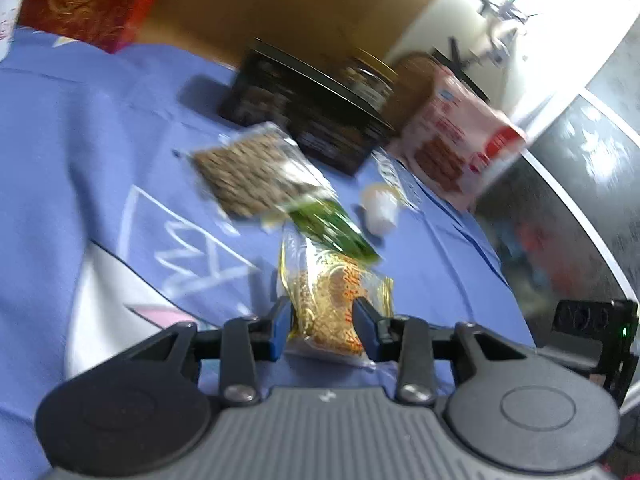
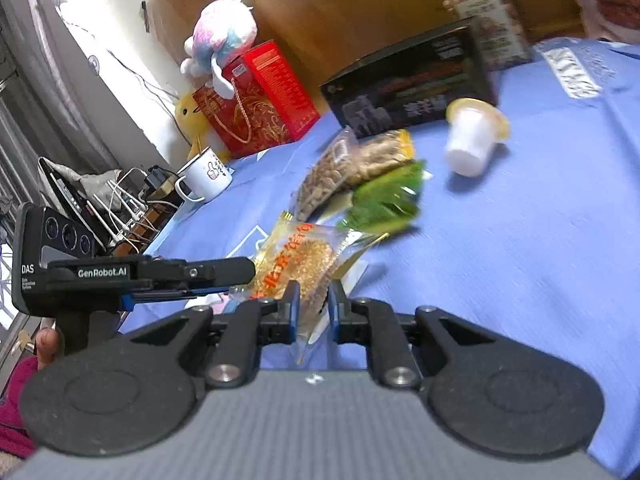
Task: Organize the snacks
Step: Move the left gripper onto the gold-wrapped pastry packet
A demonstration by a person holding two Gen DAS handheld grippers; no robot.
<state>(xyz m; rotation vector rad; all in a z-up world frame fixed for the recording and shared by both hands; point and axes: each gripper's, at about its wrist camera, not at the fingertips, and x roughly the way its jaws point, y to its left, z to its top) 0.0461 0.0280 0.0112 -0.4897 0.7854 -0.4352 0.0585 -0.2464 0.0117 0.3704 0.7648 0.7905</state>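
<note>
A: What lies ahead of your tongs?

B: A blue printed cloth [image 1: 80,152] runs beyond both. Far ahead of them stands a black rectangular carton [image 2: 408,80]; nearer, a clear bag of brown nuts [image 1: 248,176] and a green foil packet [image 1: 332,228].

A: And the grip?

B: Your left gripper [image 1: 320,324] and right gripper [image 2: 312,304] each clamp a side of the clear, gold-edged packet of golden crisp cake [image 1: 324,300].
</note>
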